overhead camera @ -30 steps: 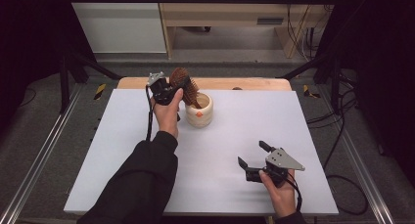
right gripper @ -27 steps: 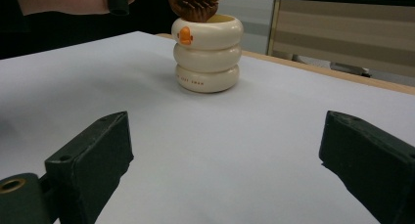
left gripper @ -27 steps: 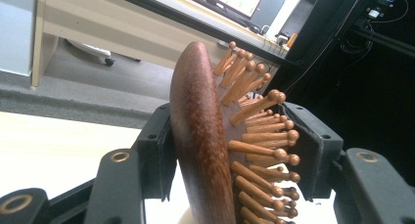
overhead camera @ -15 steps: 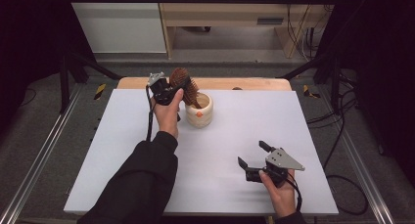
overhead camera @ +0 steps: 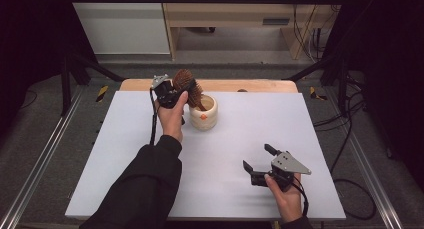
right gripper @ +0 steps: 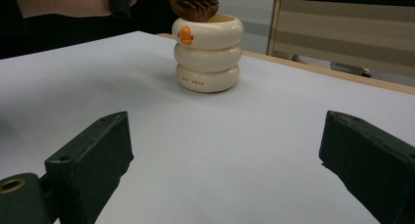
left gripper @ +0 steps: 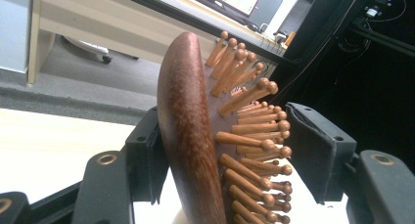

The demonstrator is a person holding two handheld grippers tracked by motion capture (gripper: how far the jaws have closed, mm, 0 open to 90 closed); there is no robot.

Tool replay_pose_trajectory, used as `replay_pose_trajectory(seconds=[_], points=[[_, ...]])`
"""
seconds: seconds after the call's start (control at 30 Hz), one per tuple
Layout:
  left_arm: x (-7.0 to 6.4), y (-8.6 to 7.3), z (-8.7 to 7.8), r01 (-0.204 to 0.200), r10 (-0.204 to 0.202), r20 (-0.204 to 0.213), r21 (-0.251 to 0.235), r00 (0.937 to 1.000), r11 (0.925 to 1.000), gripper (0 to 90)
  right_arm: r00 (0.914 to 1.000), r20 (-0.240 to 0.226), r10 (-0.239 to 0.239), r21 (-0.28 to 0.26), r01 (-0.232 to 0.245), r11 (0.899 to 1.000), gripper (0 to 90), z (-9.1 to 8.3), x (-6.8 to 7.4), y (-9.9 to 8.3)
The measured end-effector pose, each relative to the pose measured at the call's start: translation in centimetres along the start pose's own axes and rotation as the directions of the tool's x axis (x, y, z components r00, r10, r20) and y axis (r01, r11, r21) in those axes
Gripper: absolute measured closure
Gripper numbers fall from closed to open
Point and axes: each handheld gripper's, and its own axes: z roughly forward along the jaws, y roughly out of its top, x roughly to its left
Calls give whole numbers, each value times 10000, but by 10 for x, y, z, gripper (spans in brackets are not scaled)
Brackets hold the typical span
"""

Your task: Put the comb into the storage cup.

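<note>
In the upper left-centre of the high view, the left gripper [overhead camera: 176,95] is clenched on a wooden hairbrush [overhead camera: 186,85], whose handle end dips into the cream ringed cup [overhead camera: 204,114] just to its right. The step in hand looks like seating the brush in that cup; next it likely calls for lowering, then letting go. The brush is dark brown with rounded wooden pins. At lower right, the right gripper [overhead camera: 256,160] rests released on the table [overhead camera: 115,154].
</note>
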Motion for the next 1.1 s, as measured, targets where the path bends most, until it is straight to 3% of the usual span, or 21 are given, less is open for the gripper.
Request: replay_pose_trajectory(seconds=[1.1], points=[[-1, 0, -1, -174, 174, -25, -81, 9998, 9998, 307, 10000, -3, -28, -2, 28, 10000, 58, 0, 0, 0]])
